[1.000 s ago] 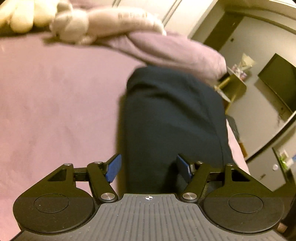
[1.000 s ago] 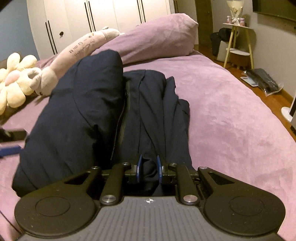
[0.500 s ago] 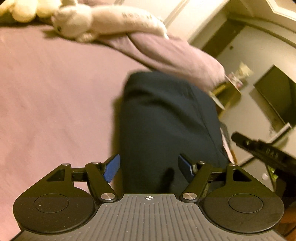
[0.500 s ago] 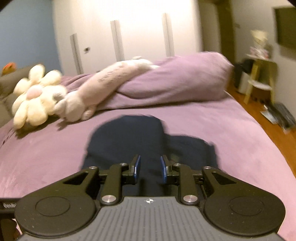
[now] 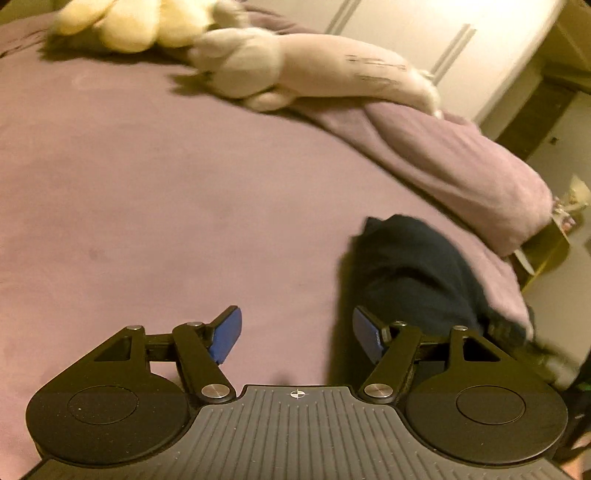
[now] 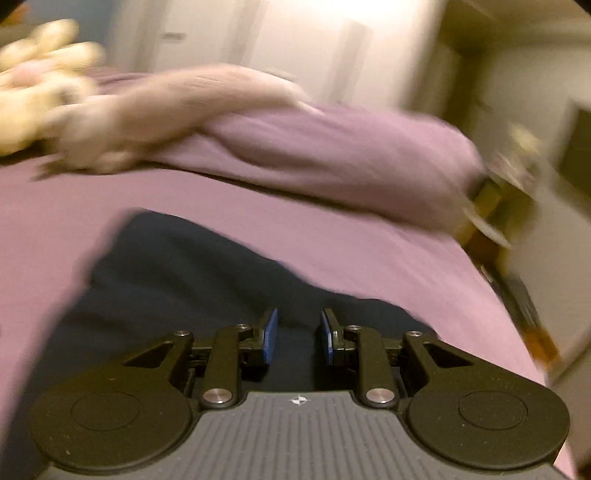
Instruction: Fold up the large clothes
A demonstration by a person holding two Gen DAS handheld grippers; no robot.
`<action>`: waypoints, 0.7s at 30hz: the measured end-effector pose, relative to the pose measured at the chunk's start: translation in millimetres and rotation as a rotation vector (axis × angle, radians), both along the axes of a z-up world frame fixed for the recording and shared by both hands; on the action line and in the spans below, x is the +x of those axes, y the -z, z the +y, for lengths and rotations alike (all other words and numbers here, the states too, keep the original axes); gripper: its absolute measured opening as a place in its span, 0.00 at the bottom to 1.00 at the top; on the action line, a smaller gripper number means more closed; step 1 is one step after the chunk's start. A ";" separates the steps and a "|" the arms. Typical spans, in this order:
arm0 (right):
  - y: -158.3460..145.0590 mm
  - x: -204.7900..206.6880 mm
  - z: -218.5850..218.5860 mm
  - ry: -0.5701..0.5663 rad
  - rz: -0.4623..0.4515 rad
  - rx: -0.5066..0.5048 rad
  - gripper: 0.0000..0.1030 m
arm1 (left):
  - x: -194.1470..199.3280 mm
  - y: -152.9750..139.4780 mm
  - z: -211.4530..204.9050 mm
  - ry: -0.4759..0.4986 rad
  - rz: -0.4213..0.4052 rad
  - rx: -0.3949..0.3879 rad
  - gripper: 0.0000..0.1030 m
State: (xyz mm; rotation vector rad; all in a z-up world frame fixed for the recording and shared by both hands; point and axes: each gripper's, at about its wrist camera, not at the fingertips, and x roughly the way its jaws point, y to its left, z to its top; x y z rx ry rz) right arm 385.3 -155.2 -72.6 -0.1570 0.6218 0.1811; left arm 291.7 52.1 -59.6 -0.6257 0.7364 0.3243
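Note:
A dark navy garment (image 5: 417, 273) lies folded in a compact bundle on the purple bed (image 5: 147, 206). In the left wrist view it sits to the right of my left gripper (image 5: 295, 334), which is wide open and empty over bare bedcover. In the right wrist view the garment (image 6: 192, 273) lies just in front of and under my right gripper (image 6: 298, 332), whose blue pads stand apart with nothing between them. This view is blurred by motion.
A purple pillow (image 5: 454, 162) and a long pale plush toy (image 5: 317, 74) lie at the head of the bed, with a yellow flower plush (image 5: 122, 22) beside them. A small yellow side table (image 5: 550, 243) stands off the bed's right edge. White wardrobe doors (image 6: 295, 48) are behind.
My right gripper let go of the garment's edge, opened and pulled back. My left gripper swung left, so the garment now sits to its right. The bundle looks shorter.

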 end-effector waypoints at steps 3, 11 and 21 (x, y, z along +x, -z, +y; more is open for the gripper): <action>10.4 4.0 -39.9 0.067 0.032 0.162 0.13 | 29.0 -1.8 -27.9 0.046 -0.065 -0.001 0.71; 37.9 1.1 -46.8 0.065 -0.025 0.214 0.13 | 80.6 26.9 -75.0 0.005 -0.039 0.171 0.81; -0.6 -28.0 -76.1 0.017 0.061 0.418 0.20 | 50.2 17.0 -66.5 0.083 0.004 0.197 0.81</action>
